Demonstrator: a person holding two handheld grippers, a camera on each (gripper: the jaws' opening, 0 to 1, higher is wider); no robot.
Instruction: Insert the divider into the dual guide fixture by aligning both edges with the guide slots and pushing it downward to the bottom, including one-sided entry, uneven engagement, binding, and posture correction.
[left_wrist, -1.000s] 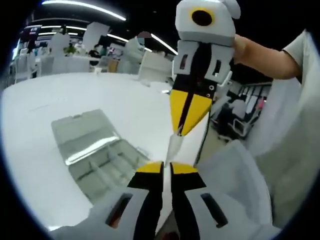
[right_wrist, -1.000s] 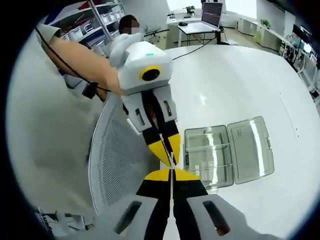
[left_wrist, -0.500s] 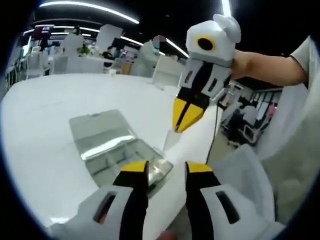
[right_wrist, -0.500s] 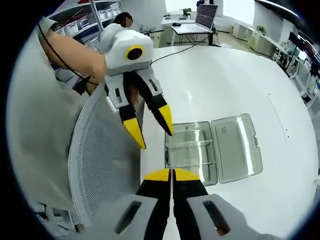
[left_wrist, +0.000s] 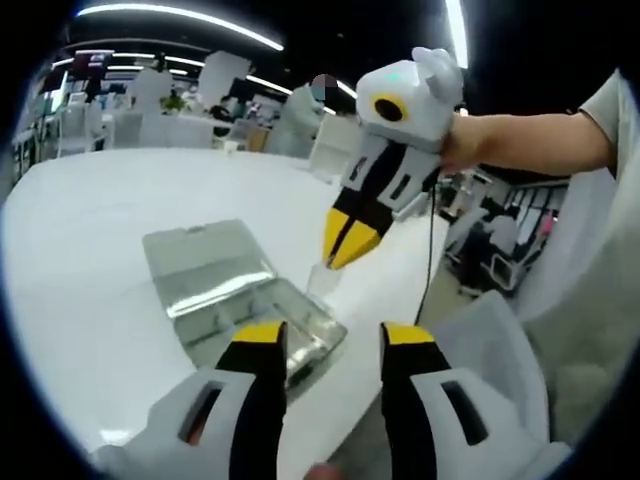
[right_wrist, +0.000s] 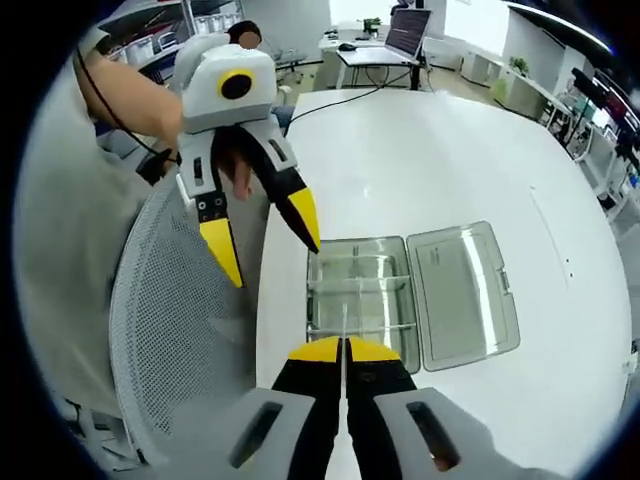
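The divider (left_wrist: 325, 281) is a thin clear plate, seen edge-on as a pale line (right_wrist: 345, 322) in the right gripper view. My right gripper (right_wrist: 344, 350) is shut on it and holds it in the air above the near end of the fixture; from the left gripper view this gripper (left_wrist: 346, 250) points down at the box. The fixture is an open clear plastic box (right_wrist: 362, 268) with cross walls inside, its lid (right_wrist: 462, 292) folded flat beside it on the white table. My left gripper (left_wrist: 330, 338) is open and empty, and it hangs apart (right_wrist: 262, 240) over the table edge.
The white table (right_wrist: 450, 150) stretches wide beyond the box (left_wrist: 300, 322). A grey mesh chair (right_wrist: 165, 340) stands against the table's near edge under the left gripper. A laptop (right_wrist: 408, 32) and desks are far behind. A person's arm (left_wrist: 520, 140) holds the right gripper.
My left gripper has let go of the divider, opened and drawn away to the side. The right gripper has kept the divider, now above the box.
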